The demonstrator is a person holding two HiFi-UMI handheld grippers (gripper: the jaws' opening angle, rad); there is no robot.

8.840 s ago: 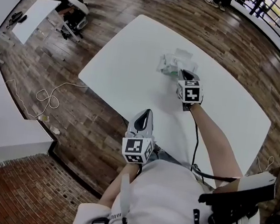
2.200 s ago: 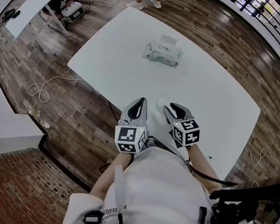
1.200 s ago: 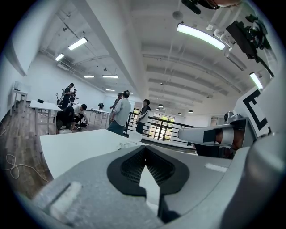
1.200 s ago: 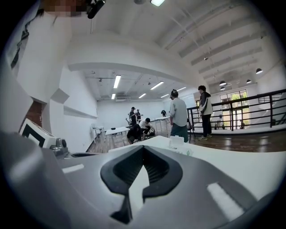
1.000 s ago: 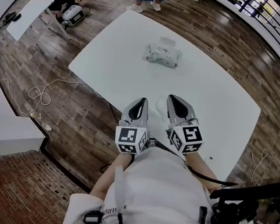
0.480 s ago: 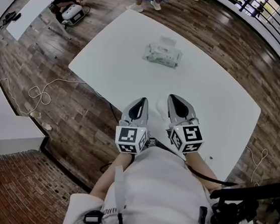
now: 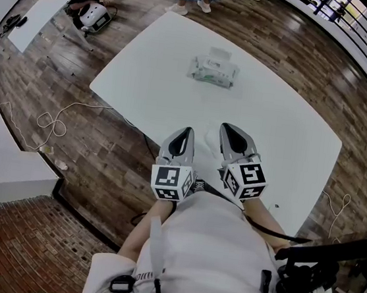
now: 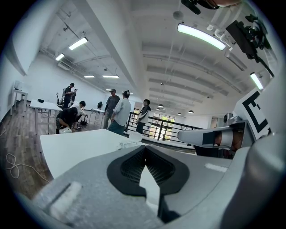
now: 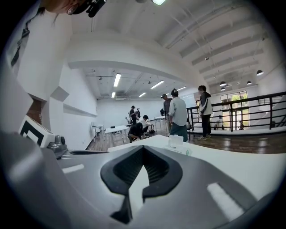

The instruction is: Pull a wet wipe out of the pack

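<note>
Right gripper [image 7: 229, 129] is back from the wet wipe pack [image 7: 214, 72], where it was reaching in the earliest frame; nothing has shifted over the last second. It now hangs at the near edge of the table [image 7: 284, 135], with the left gripper [image 7: 185, 131] just beside it at 9 o'clock. My fingers [image 9: 154, 167] on both are pressed together, holding nothing. The pack lies mid-table at 12 o'clock, well apart from both grippers, with a pale flap up on its far side.

left gripper [image 7: 185, 132] and right gripper [image 7: 230, 130] both closed.
</note>
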